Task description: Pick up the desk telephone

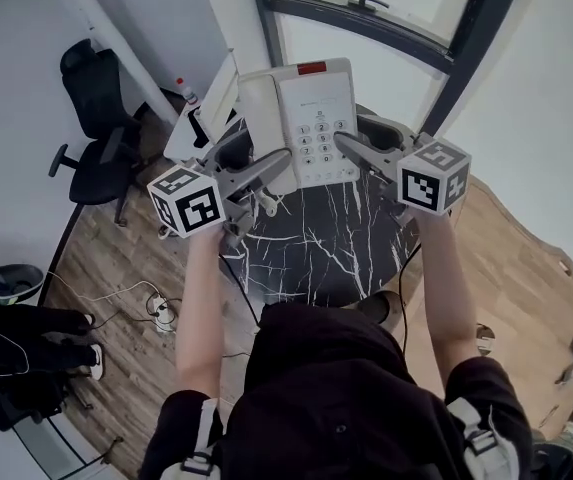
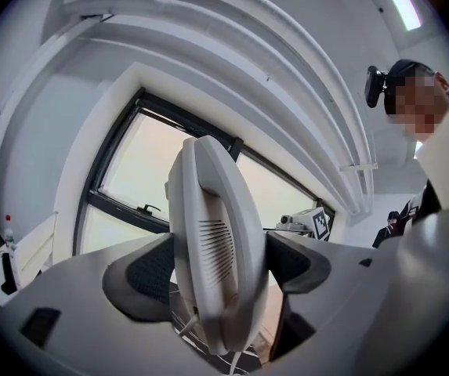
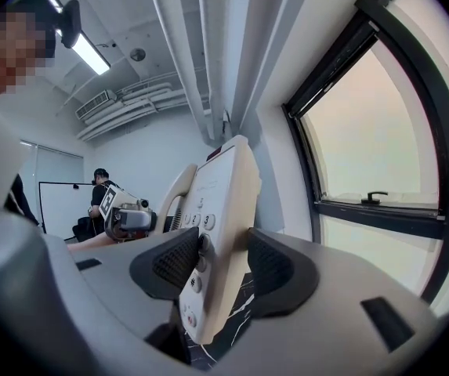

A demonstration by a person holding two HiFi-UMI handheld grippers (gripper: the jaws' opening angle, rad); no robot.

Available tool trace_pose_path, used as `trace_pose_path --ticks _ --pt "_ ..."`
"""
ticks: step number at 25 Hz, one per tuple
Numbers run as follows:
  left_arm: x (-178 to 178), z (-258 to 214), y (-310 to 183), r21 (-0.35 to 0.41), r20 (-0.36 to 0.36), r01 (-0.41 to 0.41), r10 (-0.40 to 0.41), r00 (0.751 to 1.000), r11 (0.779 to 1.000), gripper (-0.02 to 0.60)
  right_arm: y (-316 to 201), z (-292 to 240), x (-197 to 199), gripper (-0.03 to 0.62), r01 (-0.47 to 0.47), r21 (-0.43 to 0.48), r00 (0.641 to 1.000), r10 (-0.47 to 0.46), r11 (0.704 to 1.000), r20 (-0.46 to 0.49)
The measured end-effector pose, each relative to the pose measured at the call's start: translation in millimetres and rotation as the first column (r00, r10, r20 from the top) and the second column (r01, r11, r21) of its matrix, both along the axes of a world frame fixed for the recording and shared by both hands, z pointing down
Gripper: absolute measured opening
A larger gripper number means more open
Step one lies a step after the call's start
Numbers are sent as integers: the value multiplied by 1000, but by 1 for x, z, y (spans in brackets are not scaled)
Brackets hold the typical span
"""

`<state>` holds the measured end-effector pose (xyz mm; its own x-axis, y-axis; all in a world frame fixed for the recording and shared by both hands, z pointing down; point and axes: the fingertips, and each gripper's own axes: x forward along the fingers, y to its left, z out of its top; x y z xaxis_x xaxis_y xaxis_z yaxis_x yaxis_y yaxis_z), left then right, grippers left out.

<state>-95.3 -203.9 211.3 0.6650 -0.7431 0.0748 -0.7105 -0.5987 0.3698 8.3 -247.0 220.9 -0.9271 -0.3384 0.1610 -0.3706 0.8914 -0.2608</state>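
The left tool (image 1: pixel 274 165) is clenched on the handset side of the desk telephone (image 1: pixel 306 118), its dark pads (image 2: pixel 150 272) pressing on both faces of the white casing (image 2: pixel 216 233). The right tool (image 1: pixel 351 146) grasps the opposite side, with its pads (image 3: pixel 179 261) squeezing the body beside the keypad (image 3: pixel 200 233). Between the 2 tools the telephone is held up level, keys facing upward, clear of the round black marble desk (image 1: pixel 316 253) below it. The person's forearms reach out over the desk, each tool's marker cube nearest the body. Beyond the telephone stands a dark-framed window (image 1: pixel 366 8). A black office chair (image 1: pixel 96 138) sits off to the left on the wooden floor (image 1: pixel 131 303).
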Motion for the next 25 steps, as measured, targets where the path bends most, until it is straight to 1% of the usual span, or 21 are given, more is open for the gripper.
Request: trace_pose_path --ticks 5,11,14,21,25 --pt "1 -23 4 65 17 1 -2 1000 998 382 3 -24 1 212 -1 64 1000 -1 998 22" --pt "-1 -48 8 109 23 5 -8 1000 994 382 7 -47 0 212 -14 93 998 9 996 57" --pt "-1 -56 9 122 44 2 -7 999 993 382 9 -53 1 212 -22 96 997 14 995 75" --pt "1 -66 10 141 66 8 -17 998 990 382 10 -59 2 210 -31 105 994 20 994 104" --pt "2 -68 10 148 75 -1 -10 997 989 382 9 -63 3 209 -45 115 993 32 992 111"
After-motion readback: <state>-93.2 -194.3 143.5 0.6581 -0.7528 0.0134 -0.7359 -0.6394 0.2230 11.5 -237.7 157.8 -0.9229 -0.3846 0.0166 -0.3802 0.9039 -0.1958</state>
